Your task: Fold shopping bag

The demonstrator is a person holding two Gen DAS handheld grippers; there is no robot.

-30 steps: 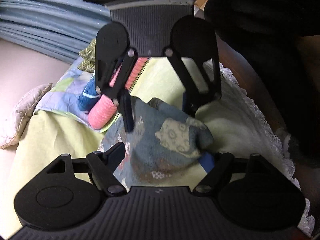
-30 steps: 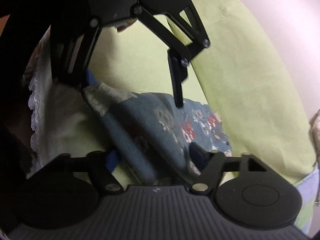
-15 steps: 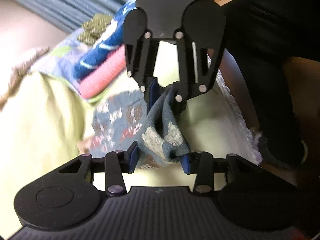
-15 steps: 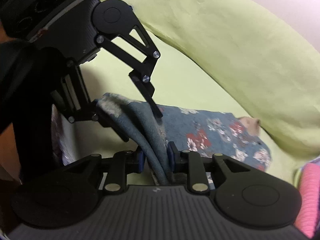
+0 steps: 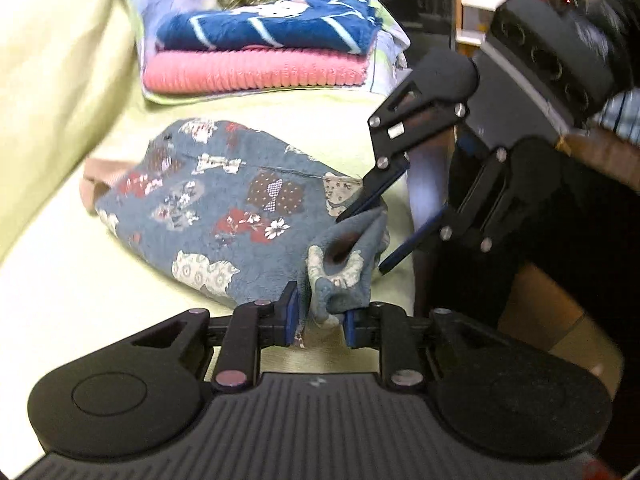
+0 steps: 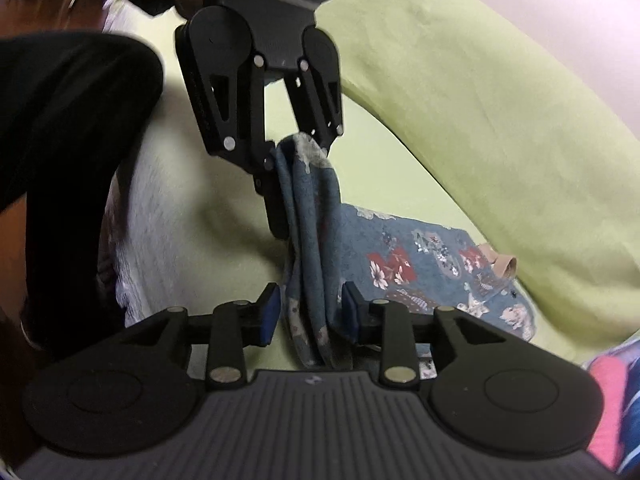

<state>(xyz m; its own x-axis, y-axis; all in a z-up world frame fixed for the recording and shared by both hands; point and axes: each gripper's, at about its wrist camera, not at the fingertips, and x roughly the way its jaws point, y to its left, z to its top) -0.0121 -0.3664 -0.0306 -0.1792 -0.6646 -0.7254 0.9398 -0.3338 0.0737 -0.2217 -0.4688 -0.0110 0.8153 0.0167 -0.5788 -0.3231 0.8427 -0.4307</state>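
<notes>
Two hand-held grippers pinch one bunched end of the blue floral shopping bag point(image 5: 224, 216), raised off the pale green cover point(image 5: 60, 288). Left gripper point(image 5: 322, 314), lower centre, has just been closing and clamps the fabric; right gripper point(image 6: 310, 314) has just eased slightly yet grips the same fold. Folded towels point(image 5: 260, 52) lie upper centre.

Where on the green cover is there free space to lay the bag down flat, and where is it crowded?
Bare green cover lies in front of the shopping bag, beside the raised green cushion. A narrower strip separates the bag from the folded pink and blue pile. It is crowded where the left gripper and right gripper hold the bag.
</notes>
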